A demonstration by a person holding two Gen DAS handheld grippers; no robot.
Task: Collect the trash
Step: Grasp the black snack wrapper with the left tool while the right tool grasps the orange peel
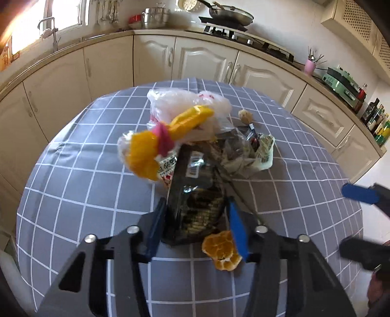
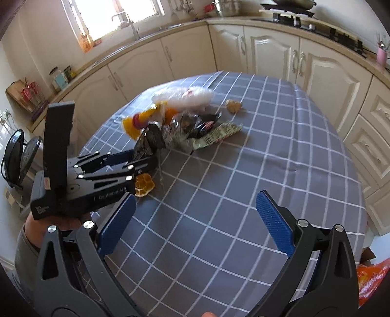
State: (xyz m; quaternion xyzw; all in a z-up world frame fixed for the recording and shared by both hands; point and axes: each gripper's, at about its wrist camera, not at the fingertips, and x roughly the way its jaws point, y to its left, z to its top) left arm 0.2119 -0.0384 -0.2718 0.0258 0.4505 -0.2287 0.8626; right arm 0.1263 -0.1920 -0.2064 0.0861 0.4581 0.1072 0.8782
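A heap of trash lies on the grey checked tablecloth [image 1: 73,185]. My left gripper [image 1: 195,214] is shut on a dark crinkled snack wrapper [image 1: 197,192], which sits between its blue pads; it also shows in the right wrist view [image 2: 146,143]. An orange peel [image 1: 223,251] lies just under the left gripper. A yellow and pink wrapper [image 1: 158,141], a clear plastic bag [image 1: 180,102], a white printed wrapper [image 1: 260,151] and a small crumpled brown scrap [image 1: 245,115] lie beyond. My right gripper [image 2: 195,219] is open and empty above bare tablecloth, to the right of the left gripper [image 2: 143,156].
Cream kitchen cabinets [image 1: 202,61] and a countertop curve around behind the table. A gas stove with a pan [image 1: 229,14] and a sink tap [image 1: 52,31] stand on the counter. An orange bag [image 2: 370,280] lies low at the right past the table's edge.
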